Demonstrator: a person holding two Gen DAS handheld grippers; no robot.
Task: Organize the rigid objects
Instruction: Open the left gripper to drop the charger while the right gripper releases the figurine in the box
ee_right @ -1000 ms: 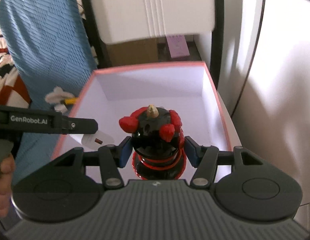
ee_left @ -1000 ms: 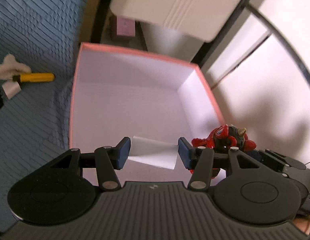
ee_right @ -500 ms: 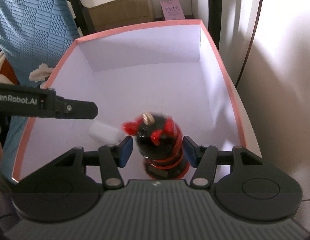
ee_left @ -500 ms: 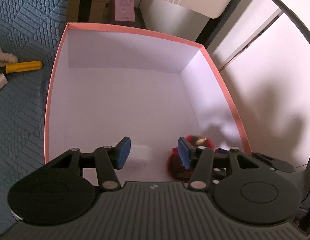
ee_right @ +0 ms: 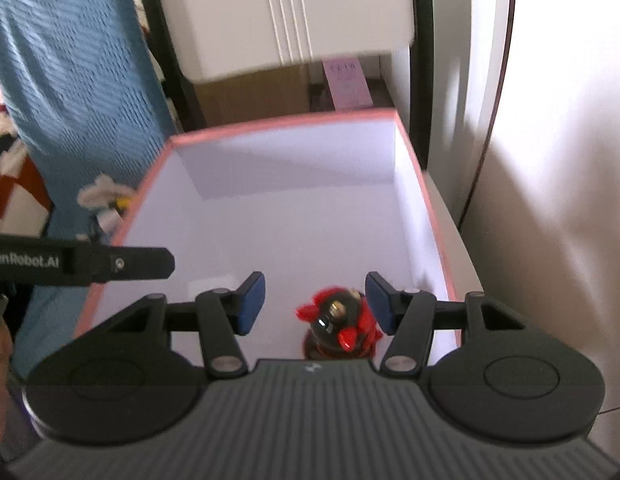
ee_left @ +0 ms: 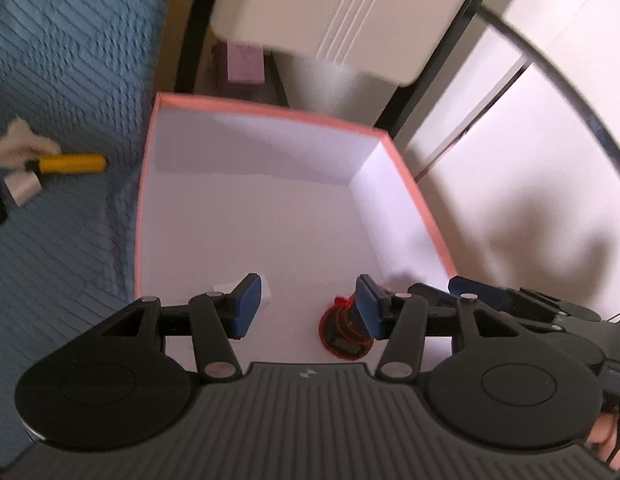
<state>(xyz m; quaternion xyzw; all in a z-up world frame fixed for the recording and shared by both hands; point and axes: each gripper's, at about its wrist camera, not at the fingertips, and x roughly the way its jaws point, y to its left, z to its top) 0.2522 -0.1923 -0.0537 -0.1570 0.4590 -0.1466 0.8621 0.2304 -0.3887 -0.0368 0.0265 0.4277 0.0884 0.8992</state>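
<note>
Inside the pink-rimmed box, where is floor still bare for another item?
Bare: the box floor from the far wall to mid-box. Crowded: the near end, with the red-and-black figurine at near right and a white item at near left.

figurine (ee_right: 337,326) inside box (ee_right: 427,204), near corner

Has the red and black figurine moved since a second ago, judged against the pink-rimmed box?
Yes. The figurine, then clamped above the box, now stands on its floor near the right wall, free of the open right gripper.
</note>
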